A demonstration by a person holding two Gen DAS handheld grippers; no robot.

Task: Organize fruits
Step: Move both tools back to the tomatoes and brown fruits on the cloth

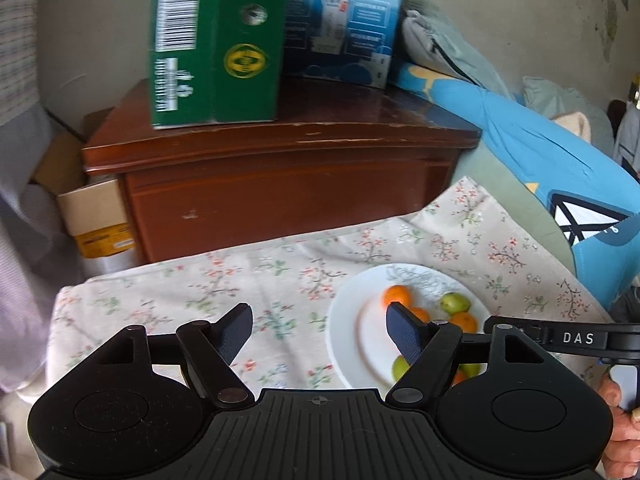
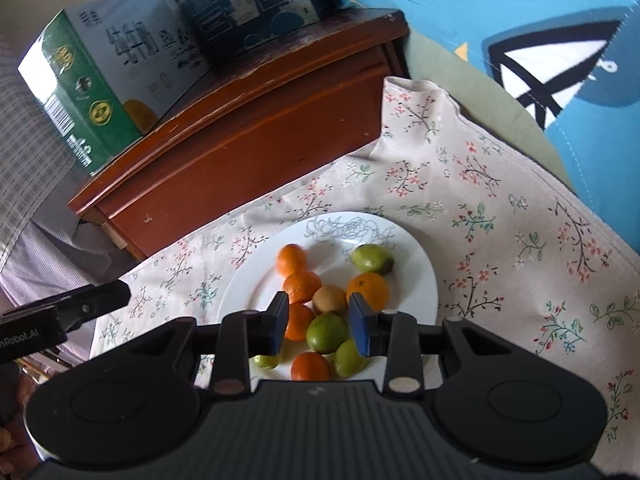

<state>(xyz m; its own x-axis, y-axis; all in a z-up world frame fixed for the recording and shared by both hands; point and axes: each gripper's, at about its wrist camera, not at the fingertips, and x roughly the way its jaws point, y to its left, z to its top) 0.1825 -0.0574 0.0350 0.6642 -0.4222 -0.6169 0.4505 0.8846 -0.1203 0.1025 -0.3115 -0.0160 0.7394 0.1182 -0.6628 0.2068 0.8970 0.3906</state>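
Note:
A white plate (image 2: 416, 264) on the floral cloth holds several oranges (image 2: 368, 288), several green fruits (image 2: 372, 258) and a brown kiwi (image 2: 329, 299). My right gripper (image 2: 319, 326) hovers over the plate's near half, open, with a green fruit (image 2: 327, 332) seen between its fingers. My left gripper (image 1: 320, 334) is open and empty above the cloth, left of the plate (image 1: 348, 320); its right finger overlaps the plate's oranges (image 1: 397, 295) and a green fruit (image 1: 454, 302) lies further back.
A dark wooden cabinet (image 1: 280, 184) stands behind the cloth, with a green carton (image 1: 212, 40) and a blue carton (image 1: 344, 20) on top. A blue cushion (image 2: 540, 40) lies to the right. Cardboard boxes (image 1: 92, 208) sit left of the cabinet.

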